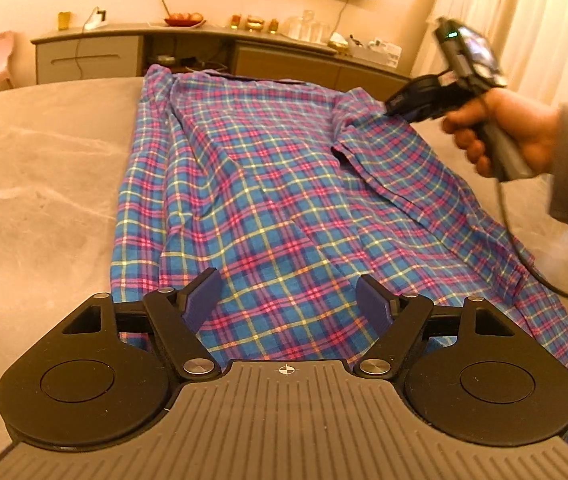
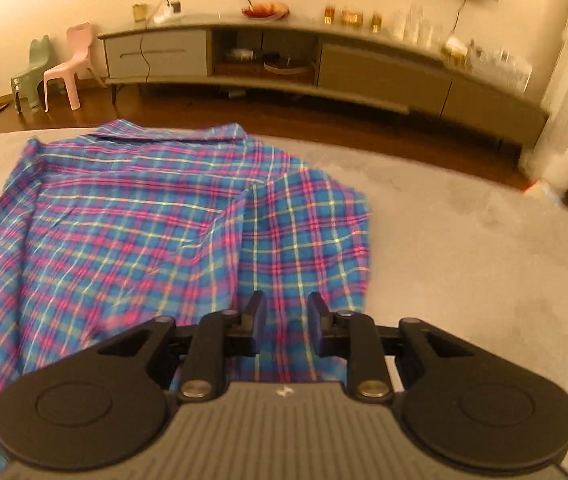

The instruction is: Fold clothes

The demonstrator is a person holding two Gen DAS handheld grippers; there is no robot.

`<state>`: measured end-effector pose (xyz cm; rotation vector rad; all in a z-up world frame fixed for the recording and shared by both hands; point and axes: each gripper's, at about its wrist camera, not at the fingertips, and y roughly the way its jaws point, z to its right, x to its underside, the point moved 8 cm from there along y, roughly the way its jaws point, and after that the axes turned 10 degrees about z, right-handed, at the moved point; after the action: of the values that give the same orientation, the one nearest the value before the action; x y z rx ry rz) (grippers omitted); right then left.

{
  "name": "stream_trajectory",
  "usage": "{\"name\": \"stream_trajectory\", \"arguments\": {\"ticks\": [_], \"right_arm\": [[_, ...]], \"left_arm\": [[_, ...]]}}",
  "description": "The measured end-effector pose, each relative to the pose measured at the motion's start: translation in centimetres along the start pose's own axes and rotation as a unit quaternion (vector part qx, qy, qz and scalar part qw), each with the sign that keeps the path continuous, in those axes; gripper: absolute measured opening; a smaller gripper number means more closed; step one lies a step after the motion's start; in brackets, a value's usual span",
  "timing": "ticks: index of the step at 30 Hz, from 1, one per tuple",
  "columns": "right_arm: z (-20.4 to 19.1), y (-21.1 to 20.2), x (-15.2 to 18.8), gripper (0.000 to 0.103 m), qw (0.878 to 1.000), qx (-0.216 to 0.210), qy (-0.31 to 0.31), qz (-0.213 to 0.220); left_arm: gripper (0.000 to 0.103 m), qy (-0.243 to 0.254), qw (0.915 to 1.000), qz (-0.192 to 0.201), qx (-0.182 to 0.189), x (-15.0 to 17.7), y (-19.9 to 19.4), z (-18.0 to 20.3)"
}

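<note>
left gripper (image 1: 289, 300) wide open over plaid shirt (image 1: 252, 184) hem | right gripper (image 2: 282, 314) part-open, empty, above sleeve

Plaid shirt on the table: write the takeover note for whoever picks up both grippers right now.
Left gripper: open, empty, over the shirt's near hem.
Right gripper: open, empty, over the right side panel.
Plaid shirt: lies lengthwise on the grey table, collar at the far end.
Done: both side edges, with the sleeves, appear turned inward.
Left: smooth the wrinkles, then fold the hem up toward the collar.
</note>
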<state>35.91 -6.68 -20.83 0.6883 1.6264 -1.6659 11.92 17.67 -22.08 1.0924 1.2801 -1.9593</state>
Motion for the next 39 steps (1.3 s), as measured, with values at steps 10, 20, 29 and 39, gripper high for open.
{"name": "stream_trajectory", "arguments": {"ticks": [10,20,29,39], "right_arm": [[-2.4,-2.8,5.9,0.023,1.0,-0.024,-0.009,-0.007],[-2.5,-13.0,11.0,0.029,0.997,-0.058,0.035,0.031],[-1.0,-22.1,17.4,0.053,0.994,-0.08,0.005,0.079],[1.1,-31.6,26.1,0.058,0.987,-0.147,0.063,0.033]], "left_arm": [[0.067,0.0,1.0,0.002,-0.004,0.0,-0.1,0.1],[0.067,0.063,0.9966,-0.016,-0.052,0.4,0.3,1.0],[0.064,-0.002,0.9971,-0.024,-0.072,1.4,-7.0,0.0],[0.071,-0.076,0.9894,-0.088,-0.087,8.0,-17.4,-3.4]]}}
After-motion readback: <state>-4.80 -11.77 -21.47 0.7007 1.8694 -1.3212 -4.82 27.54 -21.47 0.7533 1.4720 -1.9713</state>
